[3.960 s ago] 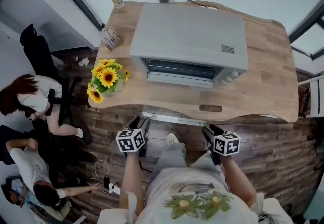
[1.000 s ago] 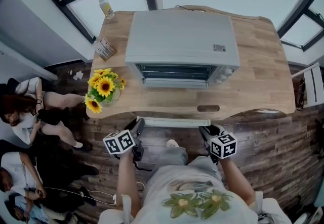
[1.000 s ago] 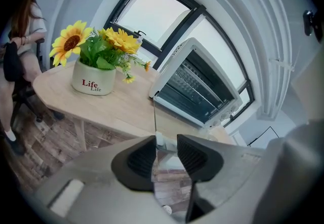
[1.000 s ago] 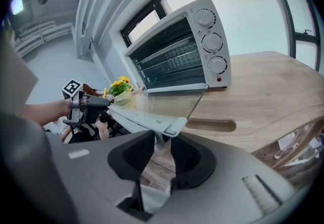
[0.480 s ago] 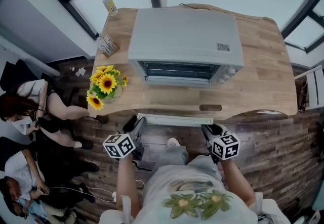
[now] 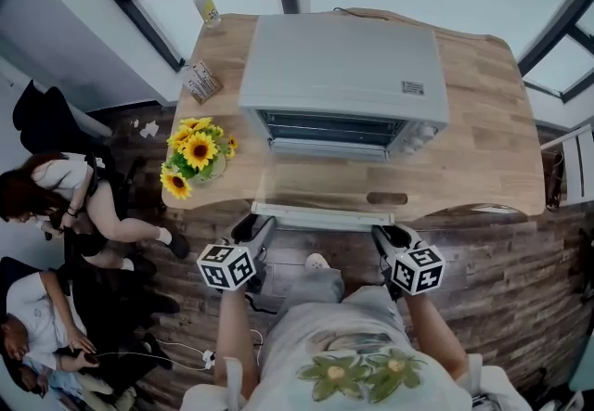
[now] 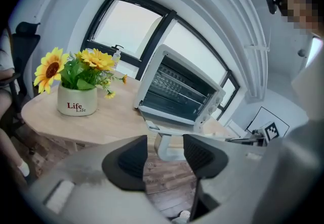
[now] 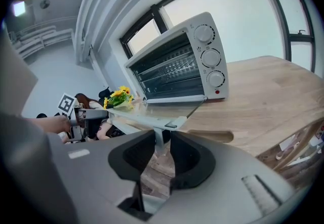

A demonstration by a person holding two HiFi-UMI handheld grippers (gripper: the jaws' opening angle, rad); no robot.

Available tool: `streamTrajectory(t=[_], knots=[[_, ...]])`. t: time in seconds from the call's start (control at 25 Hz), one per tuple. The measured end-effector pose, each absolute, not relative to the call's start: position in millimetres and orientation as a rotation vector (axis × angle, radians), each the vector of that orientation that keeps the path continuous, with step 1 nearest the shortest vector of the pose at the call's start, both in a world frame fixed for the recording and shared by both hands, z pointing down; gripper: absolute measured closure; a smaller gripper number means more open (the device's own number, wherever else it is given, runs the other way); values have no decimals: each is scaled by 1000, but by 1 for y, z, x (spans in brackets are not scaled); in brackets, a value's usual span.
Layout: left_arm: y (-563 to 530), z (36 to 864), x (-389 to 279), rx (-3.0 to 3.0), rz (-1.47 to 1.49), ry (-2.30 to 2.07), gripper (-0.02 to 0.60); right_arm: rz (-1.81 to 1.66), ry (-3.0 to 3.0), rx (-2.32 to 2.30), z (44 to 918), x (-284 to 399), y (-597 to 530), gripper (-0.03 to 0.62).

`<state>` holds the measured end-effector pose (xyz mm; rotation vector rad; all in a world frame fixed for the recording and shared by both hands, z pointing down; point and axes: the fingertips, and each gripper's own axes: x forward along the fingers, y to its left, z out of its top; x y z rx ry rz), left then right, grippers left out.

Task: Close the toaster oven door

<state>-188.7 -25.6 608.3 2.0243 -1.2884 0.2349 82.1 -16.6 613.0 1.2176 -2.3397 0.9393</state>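
Left tongs (image 6: 258, 225) have just been spreading their jaws, and their marker cube sits further right in the head view than half a second ago. That view shows the silver box-shaped toaster oven (image 6: 343, 66) at upper centre on the pale wooden table (image 6: 483, 140). Its clear glass door (image 6: 316, 185) lies dropped flat toward the person, with the long white bar handle (image 6: 320, 218) at its near edge and one pair of tongs at each end. A grey label on the oven top is too small to read

Left gripper view: the jaws are released and wide apart; the handle's white end shows in the gap and no pad presses it. The white pot of yellow sunflowers (image 7: 77, 105) at the left reads "Life Life"

Right gripper view: the right tongs (image 8: 162, 154) are clenched on the handle's thin white post. To close it well, I judge the lift should follow the hinge's arc upward, steadily, until the door seats against the oven front
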Motion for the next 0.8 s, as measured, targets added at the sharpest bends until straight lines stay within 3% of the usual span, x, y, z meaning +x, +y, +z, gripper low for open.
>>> streamTrajectory(t=[0.32, 0.8], knots=[[-30, 607, -188, 2047, 282, -1303, 356, 941, -2363, 1249, 603, 82, -20, 499], [-44, 599, -185, 2088, 357, -1368, 476, 932, -2380, 1312, 590, 84, -25, 502]])
